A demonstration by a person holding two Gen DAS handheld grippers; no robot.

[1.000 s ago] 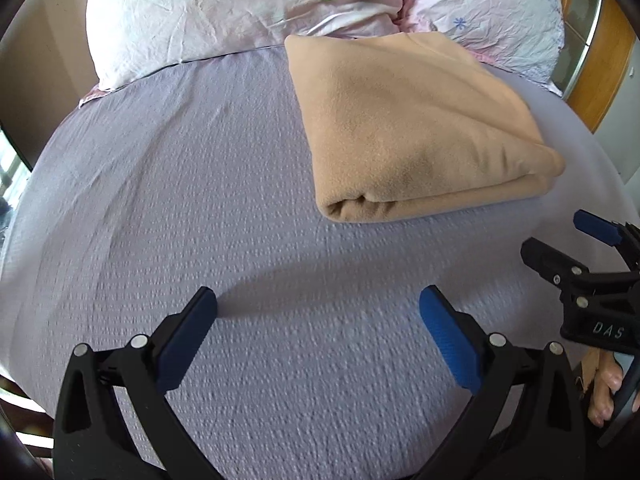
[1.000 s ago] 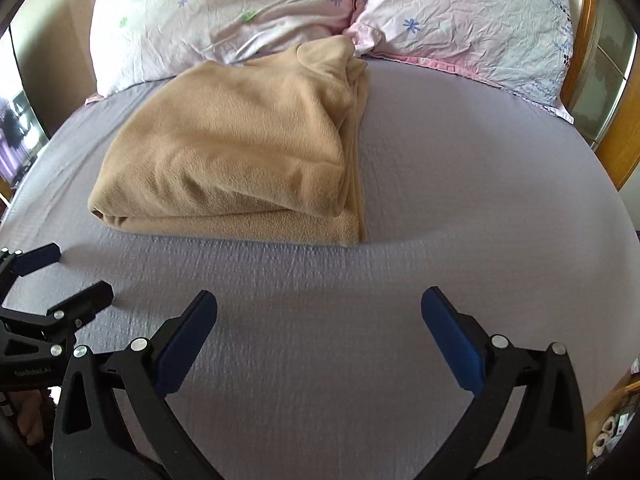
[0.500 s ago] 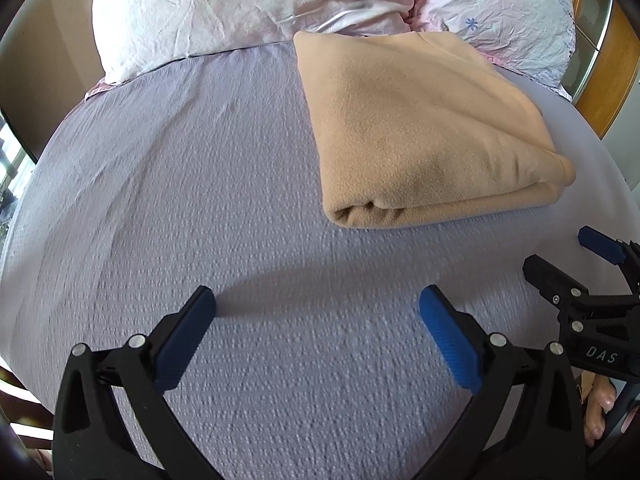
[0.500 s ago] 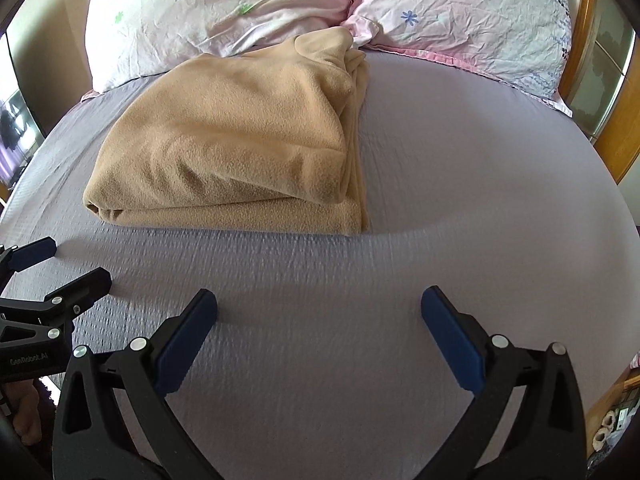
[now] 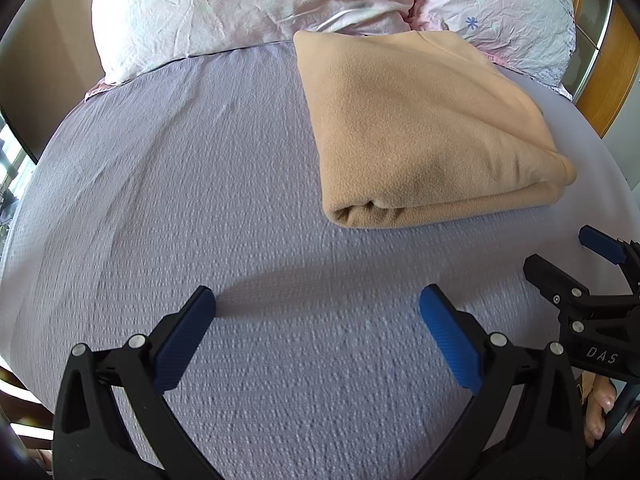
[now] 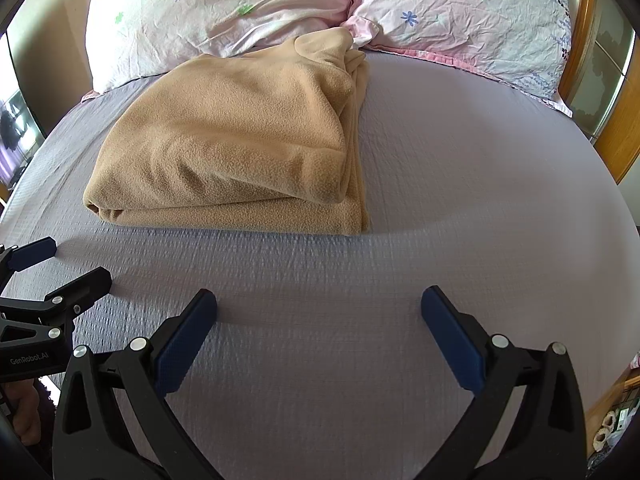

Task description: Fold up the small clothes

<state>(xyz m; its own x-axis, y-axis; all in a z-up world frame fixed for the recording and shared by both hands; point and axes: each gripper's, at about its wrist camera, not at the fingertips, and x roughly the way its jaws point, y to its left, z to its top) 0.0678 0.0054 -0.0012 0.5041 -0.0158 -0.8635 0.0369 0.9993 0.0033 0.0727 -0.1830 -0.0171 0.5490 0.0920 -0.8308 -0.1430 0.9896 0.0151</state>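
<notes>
1. Left gripper (image 5: 316, 320): jaws spread wide, holding nothing, over bare lilac bedsheet (image 5: 200, 200).
2. Right gripper (image 6: 318, 318): same, spread wide and empty, just beside the left one.
3. Tan fleece garment (image 6: 240, 140): folded in layers, lying on the sheet ahead of both grippers, far edge touching the floral pillows (image 6: 240, 4).
</notes>
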